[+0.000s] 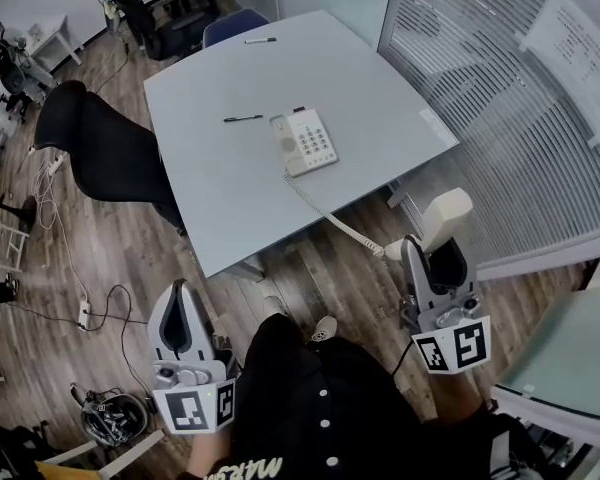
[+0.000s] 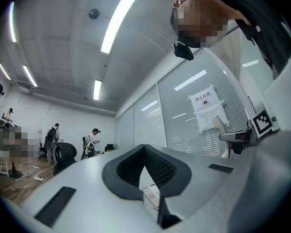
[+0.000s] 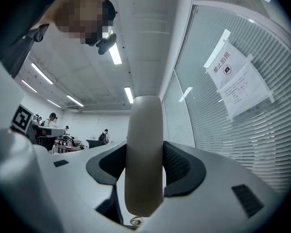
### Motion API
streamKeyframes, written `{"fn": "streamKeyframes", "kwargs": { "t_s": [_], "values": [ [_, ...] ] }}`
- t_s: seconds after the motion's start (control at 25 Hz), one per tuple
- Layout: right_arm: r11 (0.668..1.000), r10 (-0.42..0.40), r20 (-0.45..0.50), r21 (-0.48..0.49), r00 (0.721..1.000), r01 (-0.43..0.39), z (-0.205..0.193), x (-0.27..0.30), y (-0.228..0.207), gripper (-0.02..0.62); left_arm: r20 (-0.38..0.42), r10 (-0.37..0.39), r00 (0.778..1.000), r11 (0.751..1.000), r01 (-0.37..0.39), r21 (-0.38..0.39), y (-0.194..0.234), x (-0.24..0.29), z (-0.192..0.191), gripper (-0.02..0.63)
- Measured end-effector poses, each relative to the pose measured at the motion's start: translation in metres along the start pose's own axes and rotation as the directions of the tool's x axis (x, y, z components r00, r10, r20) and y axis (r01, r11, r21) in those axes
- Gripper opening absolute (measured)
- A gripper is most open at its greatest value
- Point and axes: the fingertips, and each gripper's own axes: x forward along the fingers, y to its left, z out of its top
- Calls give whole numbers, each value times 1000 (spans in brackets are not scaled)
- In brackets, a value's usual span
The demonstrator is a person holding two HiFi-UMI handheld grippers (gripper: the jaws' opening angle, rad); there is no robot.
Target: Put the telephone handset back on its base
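The cream telephone base (image 1: 306, 142) with its keypad lies near the middle of the grey table (image 1: 220, 188). A coiled cord (image 1: 330, 213) runs from it off the table's near edge to the cream handset (image 1: 446, 216). My right gripper (image 1: 435, 246) is shut on the handset and holds it upright, off the table to the right. In the right gripper view the handset (image 3: 144, 169) stands between the dark pads (image 3: 182, 166). My left gripper (image 1: 180, 290) hovers low over the floor at the left, shut and empty; its pads meet at the tip (image 2: 144, 147).
Two black pens (image 1: 243, 118) (image 1: 260, 40) lie on the table. A black office chair (image 1: 105, 153) stands at its left side, a blue chair (image 1: 232, 24) at the far end. A blind-covered glass wall (image 1: 500, 98) runs along the right. Cables and a power strip (image 1: 83, 314) lie on the wood floor.
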Motion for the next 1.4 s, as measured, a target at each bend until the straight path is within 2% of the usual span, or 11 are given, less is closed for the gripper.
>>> {"fn": "streamKeyframes", "kwargs": {
  "t_s": [0.16,0.56,1.04,1.4],
  "values": [
    [1000,3,4,6,1000,-3,-1,4,0,236,0,-2,1000,1000,2,-3,1,5,-3,14],
    [1000,-15,8,-8,1000,15,-2,24,-2,235,35,-63,997,998,63,-19,1,45,-3,14],
    [1000,-13,4,-16,1000,13,-5,72,-1,235,53,-50,997,998,52,-31,30,84,-7,14],
    [1000,0,-28,-14,1000,-1,-17,109,0,235,34,-45,998,998,46,-38,46,113,-16,14]
  ]
}}
